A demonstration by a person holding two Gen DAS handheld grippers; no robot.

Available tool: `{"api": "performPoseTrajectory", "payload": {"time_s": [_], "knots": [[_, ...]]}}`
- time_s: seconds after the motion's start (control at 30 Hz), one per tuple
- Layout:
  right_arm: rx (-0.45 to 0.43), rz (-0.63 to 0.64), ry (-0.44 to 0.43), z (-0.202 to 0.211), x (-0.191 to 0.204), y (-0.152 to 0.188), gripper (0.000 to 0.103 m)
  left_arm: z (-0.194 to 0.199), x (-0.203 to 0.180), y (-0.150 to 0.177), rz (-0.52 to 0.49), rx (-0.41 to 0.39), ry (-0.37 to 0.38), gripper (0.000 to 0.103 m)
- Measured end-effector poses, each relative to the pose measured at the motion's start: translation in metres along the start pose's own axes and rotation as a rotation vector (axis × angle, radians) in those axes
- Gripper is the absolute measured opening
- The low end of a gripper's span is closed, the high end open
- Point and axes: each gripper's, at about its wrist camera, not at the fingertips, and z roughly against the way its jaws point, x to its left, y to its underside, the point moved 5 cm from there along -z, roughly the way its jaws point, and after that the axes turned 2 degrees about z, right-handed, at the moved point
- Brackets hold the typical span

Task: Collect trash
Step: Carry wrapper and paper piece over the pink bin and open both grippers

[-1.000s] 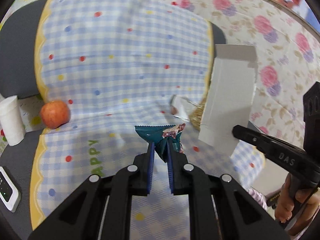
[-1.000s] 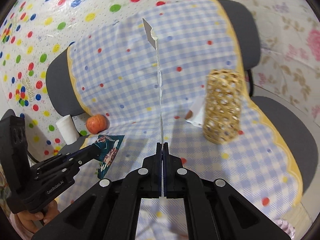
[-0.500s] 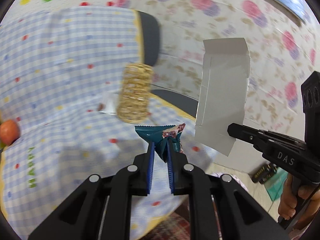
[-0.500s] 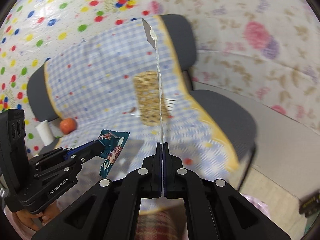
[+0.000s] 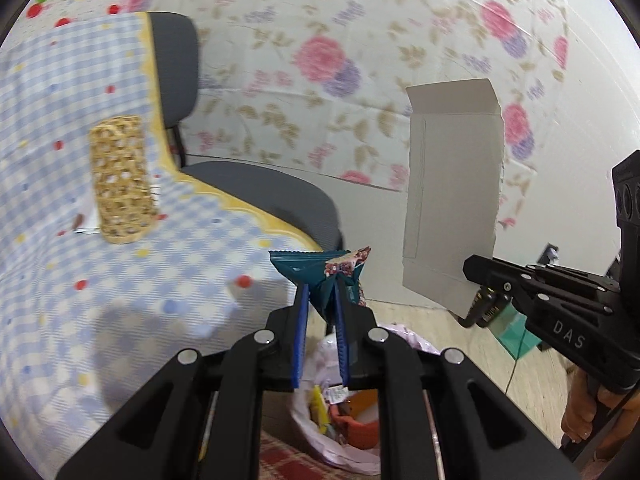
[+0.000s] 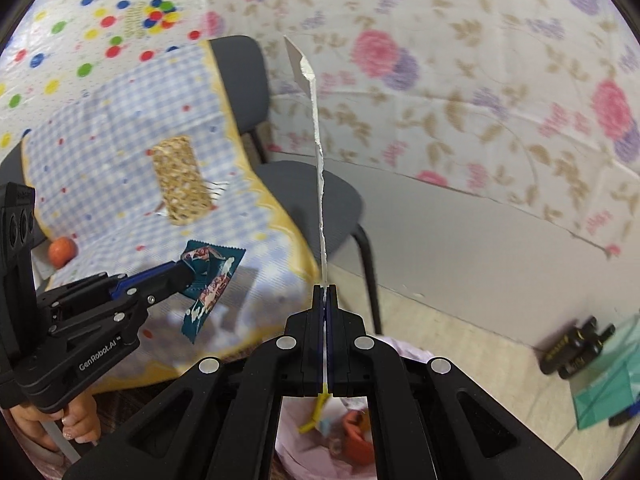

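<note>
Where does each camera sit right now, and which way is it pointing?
Left wrist: on the left tongs, facing forward over the table edge; shows its fingers shut on a teal wrapper, the right tongs holding flat cardboard, and the trash bag below.
Right wrist: on the right tongs, facing the chair and floral wall; cardboard seen edge-on, left tongs with wrapper, and a hand.
Shared: wrapper, cardboard, woven basket, trash bag.
</note>
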Motion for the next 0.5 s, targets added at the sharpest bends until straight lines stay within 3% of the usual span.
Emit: {"api": "performPoseTrajectory", "payload": {"time_s": [0.4,0.5], "knots": [[0.063,-0.077,0.061,0.007,-0.04,0.04,0.001,-0.028,-0.045,0.016,-0.066,0.085,0.082,0.012],[0.074,-0.09,0.067,0.004,-0.045,0.045,0.001,-0.037,-0.048,0.019,-0.06,0.124,0.105,0.021]]}}
